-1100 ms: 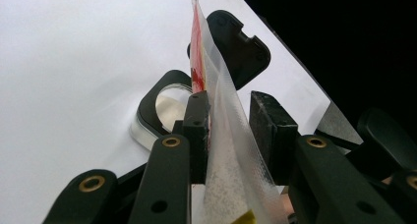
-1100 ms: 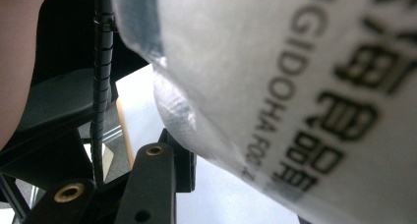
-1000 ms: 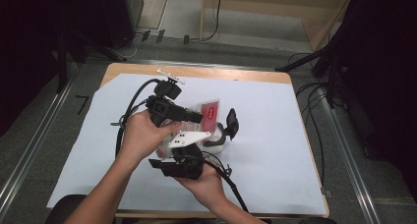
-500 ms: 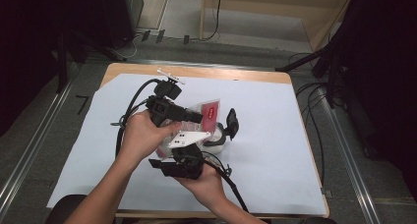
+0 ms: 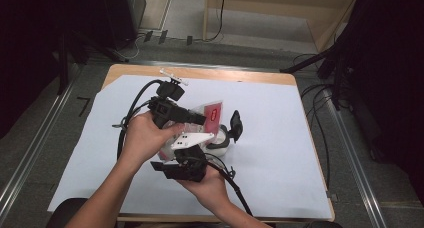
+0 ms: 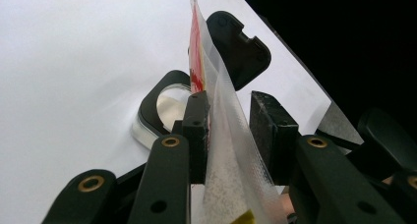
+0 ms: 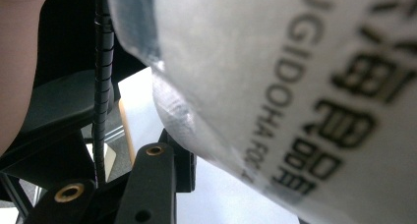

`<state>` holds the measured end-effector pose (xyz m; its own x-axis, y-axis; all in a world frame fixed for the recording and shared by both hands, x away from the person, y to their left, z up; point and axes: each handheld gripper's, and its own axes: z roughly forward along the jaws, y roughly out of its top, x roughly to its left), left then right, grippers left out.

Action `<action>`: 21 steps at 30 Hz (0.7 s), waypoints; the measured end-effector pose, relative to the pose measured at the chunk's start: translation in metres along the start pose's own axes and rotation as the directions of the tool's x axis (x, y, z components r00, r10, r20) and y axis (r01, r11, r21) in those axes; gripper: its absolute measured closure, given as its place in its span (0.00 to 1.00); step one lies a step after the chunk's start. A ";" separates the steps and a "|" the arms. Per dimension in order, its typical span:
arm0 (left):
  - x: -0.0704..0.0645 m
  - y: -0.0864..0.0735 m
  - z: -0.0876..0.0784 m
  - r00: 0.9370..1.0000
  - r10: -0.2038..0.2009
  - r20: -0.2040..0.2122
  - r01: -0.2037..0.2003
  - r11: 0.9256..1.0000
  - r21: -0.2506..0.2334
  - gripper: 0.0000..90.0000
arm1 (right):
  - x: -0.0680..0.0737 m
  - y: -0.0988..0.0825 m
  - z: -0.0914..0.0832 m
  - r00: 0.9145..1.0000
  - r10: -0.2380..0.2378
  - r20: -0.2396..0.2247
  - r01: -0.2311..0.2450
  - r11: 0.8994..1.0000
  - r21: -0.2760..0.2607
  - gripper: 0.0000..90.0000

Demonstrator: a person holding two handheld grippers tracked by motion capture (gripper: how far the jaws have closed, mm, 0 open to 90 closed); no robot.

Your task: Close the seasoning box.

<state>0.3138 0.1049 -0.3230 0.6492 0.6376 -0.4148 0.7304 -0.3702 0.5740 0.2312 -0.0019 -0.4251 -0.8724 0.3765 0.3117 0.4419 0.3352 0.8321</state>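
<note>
We see the desk (image 5: 280, 153) under a white sheet (image 5: 270, 188), and both claws meet near its middle. The person's left hand (image 5: 142, 138) carries the left claw (image 5: 200, 119), and the right hand (image 5: 210, 185) carries the right claw (image 5: 187, 160), which sits just on the near side of the left one.

Between the two claws hangs a see-through plastic pouch (image 5: 212, 115) with a red label and printed lettering. In the left claw's own view the pouch (image 6: 223, 135) stands edge-on between the two black jaws. It lies against the left jaw's pad (image 6: 196, 130), while a gap shows between it and the right jaw, so we cannot tell whether this claw truly clenches the pouch or merely has it between its jaws.

In the right claw's view the pouch (image 7: 295, 86) is very close above one black jaw, with dark lettering running across it. The other jaw is hidden behind the plastic, so we cannot tell whether the right claw grasps it.

Just beyond the tip of the left claw, a small clear container (image 5: 220, 140) with a black rim rests on the sheet. Its black lid (image 5: 235, 125) stands up, hinged open at the far side. In the left claw's view the container (image 6: 162, 108) lies past the left jaw, and the lid (image 6: 241, 47) rises beside the pouch's upper edge.

A black cable (image 5: 135, 105) trails from the left claw toward the desk's left.
</note>
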 end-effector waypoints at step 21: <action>-0.003 -0.001 0.002 1.000 0.007 0.004 -0.007 1.000 0.015 0.79 | 0.003 -0.005 0.001 1.000 -0.001 0.015 0.002 1.000 -0.022 0.71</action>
<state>0.3116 0.1018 -0.3234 0.6549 0.6325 -0.4136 0.7291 -0.3848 0.5660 0.2269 -0.0016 -0.4286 -0.8698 0.3889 0.3036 0.4358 0.3170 0.8424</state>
